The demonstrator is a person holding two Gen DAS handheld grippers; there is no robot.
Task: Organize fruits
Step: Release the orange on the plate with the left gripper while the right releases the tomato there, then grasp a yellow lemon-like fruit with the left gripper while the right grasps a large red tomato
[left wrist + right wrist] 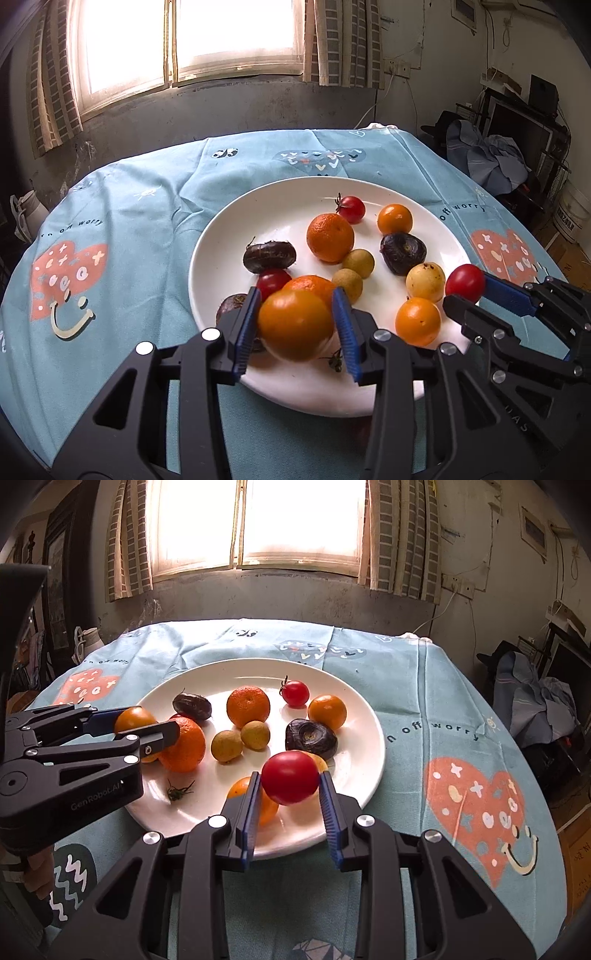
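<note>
A white plate (221, 236) (365, 716) on the blue tablecloth holds several fruits: oranges, red tomatoes, dark chestnut-like fruits, small tan longans and a yellow fruit. My left gripper (297, 314) (147, 723) is shut on an orange tomato (295, 323) (135, 718) just above the plate's near left part. My right gripper (290, 786) (465, 291) is shut on a red tomato (290, 777) (464, 282) above the plate's near right rim. A mandarin (330, 237) (248, 706) lies mid-plate.
A loose green tomato stem (179, 792) (335, 360) lies on the plate's near side. The round table's cloth (129, 206) (443, 701) surrounds the plate. A wall and window stand behind; clutter and clothes (487, 155) sit at the right.
</note>
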